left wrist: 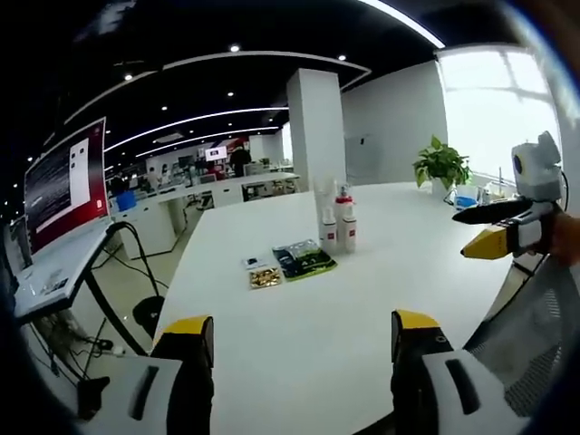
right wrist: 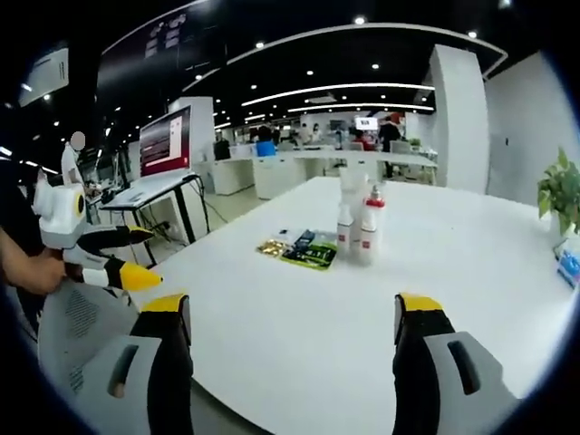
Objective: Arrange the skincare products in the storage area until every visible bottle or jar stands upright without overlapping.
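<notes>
Landmark = bottles point(left wrist: 337, 222), a tight upright cluster mid-table point(left wrist: 299, 344), well apart from both grippers.

L to R in left gripper view: monitor point(left wrist: 65, 186) far left of bottles; small gold packet point(left wrist: 265, 277) and dark-green packets point(left wrist: 305, 260) lying flat just left-front of bottles; plant point(left wrist: 441, 166) right of them.

Left gripper point(left wrist: 304, 349): jaws apart, nothing between. Right gripper point(right wrist: 294, 331): same, wide apart, empty.

Handling (judgement): bottles look like light, stiff plastic, smooth, tall & narrow, so tippy; take at mid-body, not the cap. Packets thin, soft, prob slippery; pinch an edge.

Diff btw views: left gripper view shows bright window point(left wrist: 498, 100) beyond plant; right gripper view shows open office w/ desks point(right wrist: 299, 168) behind bottles, plus a person's hand point(right wrist: 36, 267) at the other gripper.
</notes>
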Tool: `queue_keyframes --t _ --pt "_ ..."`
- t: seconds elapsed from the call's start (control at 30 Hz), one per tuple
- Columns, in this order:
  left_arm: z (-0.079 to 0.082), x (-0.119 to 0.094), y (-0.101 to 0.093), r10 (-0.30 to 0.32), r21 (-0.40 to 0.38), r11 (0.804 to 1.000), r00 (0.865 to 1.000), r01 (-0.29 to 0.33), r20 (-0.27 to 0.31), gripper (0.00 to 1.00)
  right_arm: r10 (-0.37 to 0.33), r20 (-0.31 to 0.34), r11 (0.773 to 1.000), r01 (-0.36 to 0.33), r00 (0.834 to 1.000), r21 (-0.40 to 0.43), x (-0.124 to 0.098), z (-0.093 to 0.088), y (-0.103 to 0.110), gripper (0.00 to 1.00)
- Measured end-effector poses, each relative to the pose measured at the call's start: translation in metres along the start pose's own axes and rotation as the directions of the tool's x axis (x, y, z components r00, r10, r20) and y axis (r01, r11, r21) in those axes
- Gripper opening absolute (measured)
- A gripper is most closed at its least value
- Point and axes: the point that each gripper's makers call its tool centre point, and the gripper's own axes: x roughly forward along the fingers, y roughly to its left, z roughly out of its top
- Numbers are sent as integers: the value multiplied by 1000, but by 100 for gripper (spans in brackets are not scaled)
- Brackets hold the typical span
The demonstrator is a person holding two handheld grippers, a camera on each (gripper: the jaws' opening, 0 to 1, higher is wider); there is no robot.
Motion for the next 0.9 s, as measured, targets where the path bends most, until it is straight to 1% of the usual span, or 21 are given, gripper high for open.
queue_keyframes --t 0.1,0.2,0.4,0.47,0.53,0.67,0.9 --pt "0 0 1 6 -1 1000 1000 -6 -2 83 18 4 1000 -18 1000 -6 0 1 3 86" --pt "-3 1 2 8 6 1000 1000 -8 -14 82 20 11 1000 -20 1000 -5 0 3 4 85" --pt "-6 1 3 8 9 1000 999 -8 -35 79 43 41 999 -44 998 27 -3 9 6 84" --pt "-8 1 1 3 12 1000 999 -2 -44 79 36 56 999 -38 998 32 -5 12 5 83" --pt "-10 2 0 -3 14 1000 998 4 -57 78 25 76 998 -29 997 56 -6 15 0 83" --pt "-11 1 1 -2 10 1000 998 3 -64 78 15 115 995 -25 993 92 -10 23 -3 83" --pt "-13 1 -2 -14 18 1000 997 15 -79 77 22 128 997 -31 992 67 -11 25 0 81"
